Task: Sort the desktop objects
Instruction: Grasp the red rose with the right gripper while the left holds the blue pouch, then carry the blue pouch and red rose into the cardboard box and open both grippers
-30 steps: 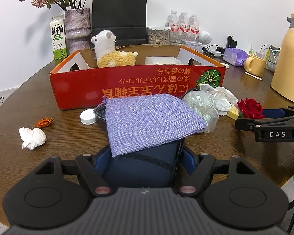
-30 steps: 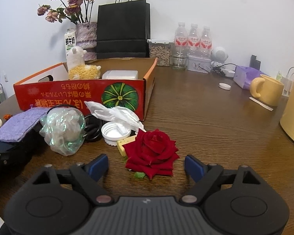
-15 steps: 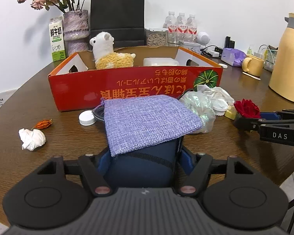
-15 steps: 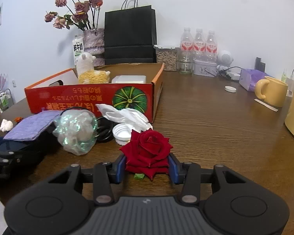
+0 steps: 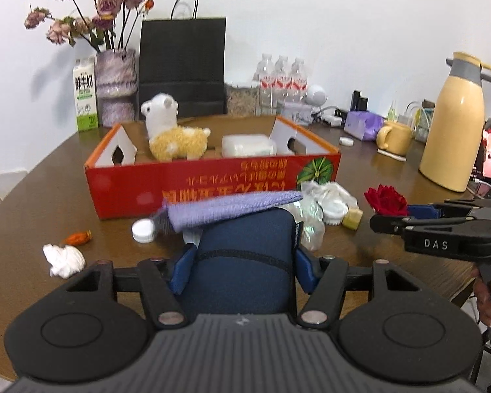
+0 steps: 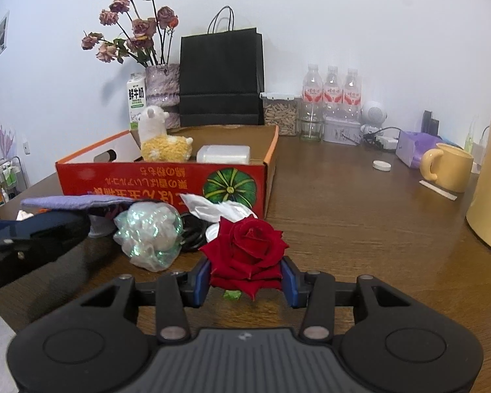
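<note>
The dark navy fabric pouch with a black zip line (image 5: 245, 262) is sitting between the blue pads of the left gripper (image 5: 242, 270), whose jaws are closing on its sides, and it is being carried above the brown wooden table (image 5: 32, 203). A lilac woven cloth square (image 5: 226, 208) is lying across the top of the pouch and is hanging over its far edge. The red fabric rose (image 6: 247, 252) is being pinched at both sides by the right gripper (image 6: 245, 283), its blue pads pressing into the lower petals; the bloom is facing up and a small green leaf is showing beneath it.

Just beyond both held things, a crumpled iridescent plastic wrapper (image 6: 150, 232), a white crumpled tissue (image 6: 212, 208) and a white round lid (image 5: 143, 231) are lying on the table in front of the open red cardboard box printed with a green pumpkin (image 6: 160, 178). Inside the box, a white and yellow plush alpaca (image 5: 173, 134) is standing beside a white rectangular container (image 5: 247, 145). To the left, a crumpled white paper ball (image 5: 63, 258) and a small orange dried bud (image 5: 78, 237) are resting near each other. Farther right, a pale yellow thermos jug with a grey lid (image 5: 458, 121) and a yellow mug (image 6: 448, 167) are standing well apart from the box.
</note>
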### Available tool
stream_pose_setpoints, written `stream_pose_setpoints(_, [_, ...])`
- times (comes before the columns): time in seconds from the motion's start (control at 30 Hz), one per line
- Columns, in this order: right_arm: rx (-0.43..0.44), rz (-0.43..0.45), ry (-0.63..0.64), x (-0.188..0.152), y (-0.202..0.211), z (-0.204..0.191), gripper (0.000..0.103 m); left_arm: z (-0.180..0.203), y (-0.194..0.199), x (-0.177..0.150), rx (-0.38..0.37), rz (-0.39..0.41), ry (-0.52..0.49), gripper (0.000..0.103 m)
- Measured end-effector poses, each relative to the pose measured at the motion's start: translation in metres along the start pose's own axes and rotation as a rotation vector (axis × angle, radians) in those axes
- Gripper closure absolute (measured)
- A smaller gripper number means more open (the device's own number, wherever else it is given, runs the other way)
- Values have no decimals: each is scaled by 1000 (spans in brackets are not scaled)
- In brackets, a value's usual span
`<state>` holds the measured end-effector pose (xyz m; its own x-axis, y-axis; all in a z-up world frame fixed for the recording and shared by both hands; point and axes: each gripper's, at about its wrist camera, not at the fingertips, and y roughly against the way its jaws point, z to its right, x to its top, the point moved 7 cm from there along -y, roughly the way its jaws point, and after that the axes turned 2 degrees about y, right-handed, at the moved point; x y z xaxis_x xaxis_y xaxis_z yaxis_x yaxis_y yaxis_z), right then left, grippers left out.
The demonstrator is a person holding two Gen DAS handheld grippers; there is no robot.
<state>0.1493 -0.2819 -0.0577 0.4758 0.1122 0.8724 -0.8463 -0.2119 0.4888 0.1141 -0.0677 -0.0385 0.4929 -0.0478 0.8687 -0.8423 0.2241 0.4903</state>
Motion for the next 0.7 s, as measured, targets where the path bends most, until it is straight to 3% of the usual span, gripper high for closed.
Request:
stream_pose_setpoints(0.4, [9, 65, 35, 32, 8, -21, 60, -2, 18, 40, -25, 110, 8, 40])
stream_pose_setpoints(0.7, [13, 131, 45, 71, 0, -35, 60, -7, 22, 92, -47, 216, 26, 40])
